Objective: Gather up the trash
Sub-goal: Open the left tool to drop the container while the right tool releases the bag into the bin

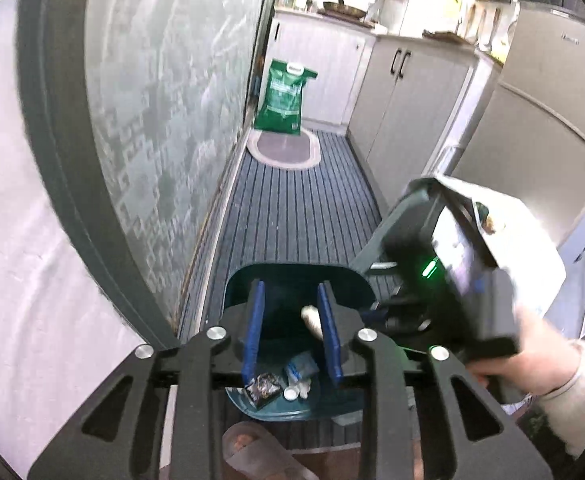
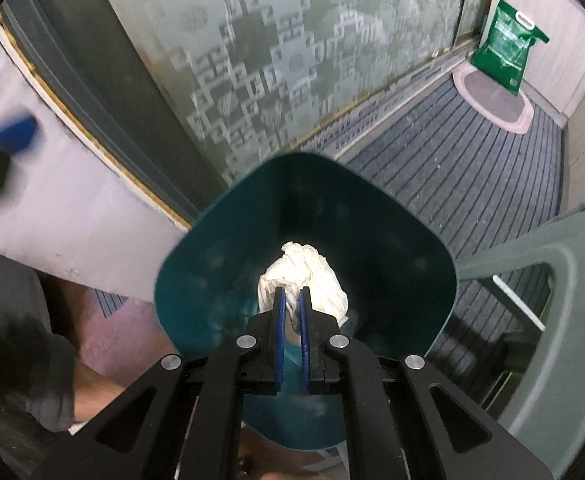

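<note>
Item 1, far left: patterned frosted glass door (image 1: 164, 128) in a dark frame, running along a striped floor mat (image 1: 292, 200). Not part of my work

Item 2, my left gripper (image 1: 291, 332): blue pads apart, nothing between them that they press on. It hangs above the bin, pointing down into it. I count it as free

Item 3, teal bin (image 1: 356, 280) on the floor, mouth open upward. Inside, seen from the left wrist: a dark crumpled wrapper (image 1: 262, 388), a small white cap (image 1: 291, 393), a bluish packet (image 1: 302, 364) and white scraps beside them. Trash already collected

Item 4, my right gripper (image 2: 291, 300): pads close together, clamped on a crumpled white tissue wad (image 2: 304, 276). The wad bulges out past the fingertips and sits directly over the bin's (image 2: 228, 208) interior, inside the line of its rim. From the left wrist view only a pale end of it shows beside the right pad

Item 5, right: grey-green plastic chair (image 2: 572, 280) just beside the bin; green sack (image 2: 508, 48) standing far off by the cabinets

Step in hand, as I judge it: delivering the tissue to the bin, carry nearly finished

Next move calls for: parting the right pads while the wad is over the opening, so it falls clear of the rim, then lifting away; the soft paper may cling to a pad
</note>
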`<state>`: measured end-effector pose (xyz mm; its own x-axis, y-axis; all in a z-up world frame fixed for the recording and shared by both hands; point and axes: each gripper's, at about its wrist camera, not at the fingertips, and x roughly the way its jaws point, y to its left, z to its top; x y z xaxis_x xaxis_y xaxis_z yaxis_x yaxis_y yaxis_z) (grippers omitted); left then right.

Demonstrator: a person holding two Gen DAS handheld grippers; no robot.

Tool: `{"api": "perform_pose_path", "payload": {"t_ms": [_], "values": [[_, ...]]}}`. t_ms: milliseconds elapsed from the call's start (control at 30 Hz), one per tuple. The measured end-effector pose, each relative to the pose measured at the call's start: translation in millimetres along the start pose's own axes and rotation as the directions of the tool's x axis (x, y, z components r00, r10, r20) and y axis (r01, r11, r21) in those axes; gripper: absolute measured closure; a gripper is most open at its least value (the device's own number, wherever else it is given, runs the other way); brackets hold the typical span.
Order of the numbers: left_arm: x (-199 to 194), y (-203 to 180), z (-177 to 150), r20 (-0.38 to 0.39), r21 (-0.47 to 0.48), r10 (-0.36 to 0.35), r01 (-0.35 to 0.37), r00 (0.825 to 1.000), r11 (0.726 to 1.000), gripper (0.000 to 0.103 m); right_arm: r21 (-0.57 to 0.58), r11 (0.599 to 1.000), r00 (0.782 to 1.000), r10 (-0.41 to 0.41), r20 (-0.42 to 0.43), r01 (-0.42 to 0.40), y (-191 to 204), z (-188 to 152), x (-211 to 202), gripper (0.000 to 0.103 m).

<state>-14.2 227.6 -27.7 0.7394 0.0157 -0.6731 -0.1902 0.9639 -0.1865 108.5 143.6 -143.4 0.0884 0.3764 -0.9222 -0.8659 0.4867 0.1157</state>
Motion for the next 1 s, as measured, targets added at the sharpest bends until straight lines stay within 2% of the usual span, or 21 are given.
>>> {"api": "perform_pose_path", "payload": {"t_ms": [33,100,167,233,300,367,733,867,1000], "values": [[-3.6,-0.4,1.9,0.012,-0.001,0.005,-0.005,1.0,1.0,0.072,-0.006,1.0,1.0,-0.009,-0.011,0.009,1.1,-2.0,4.0,0.096],[-11.9,0.6,7.0,0.033,-0.009,0.006,-0.006,0.999,1.0,0.071,-0.017,0.999,0.999,-0.029,-0.039,0.028,2.8,-5.8,13.0,0.087],[-18.6,1.0,11.7,0.051,-0.02,0.003,-0.002,0.999,1.0,0.071,-0.027,0.999,0.998,-0.029,-0.058,0.027,4.4,-8.9,18.3,0.067],[-27.4,-1.8,17.2,0.075,-0.025,-0.001,0.003,0.997,1.0,0.07,-0.031,0.999,0.997,-0.035,-0.065,0.034,7.2,-12.9,22.8,0.06],[-36.3,-6.3,22.0,0.099,-0.025,-0.003,0.006,0.995,1.0,0.066,-0.041,0.999,0.997,-0.034,-0.072,0.031,10.4,-15.0,25.0,0.06],[-43.7,-10.0,27.0,0.124,-0.026,-0.012,0.016,0.992,1.0,0.063,-0.047,0.998,0.997,-0.043,-0.069,0.04,12.6,-16.9,24.3,0.05],[-67.2,-27.5,39.3,0.202,-0.015,-0.021,0.025,0.979,1.0,0.051,-0.046,0.999,1.0,-0.002,0.021,0.003,18.3,-15.7,-10.6,0.043],[-74.7,-30.6,41.8,0.223,-0.016,-0.018,0.022,0.975,1.0,0.045,-0.051,0.998,0.997,0.025,0.077,-0.021,22.1,-13.3,-30.8,0.043],[-79.2,-35.3,45.5,0.243,-0.022,-0.018,0.025,0.97,0.999,0.045,-0.061,0.998,0.988,0.033,0.151,-0.024,26.7,-10.5,-58.3,0.043]]}}
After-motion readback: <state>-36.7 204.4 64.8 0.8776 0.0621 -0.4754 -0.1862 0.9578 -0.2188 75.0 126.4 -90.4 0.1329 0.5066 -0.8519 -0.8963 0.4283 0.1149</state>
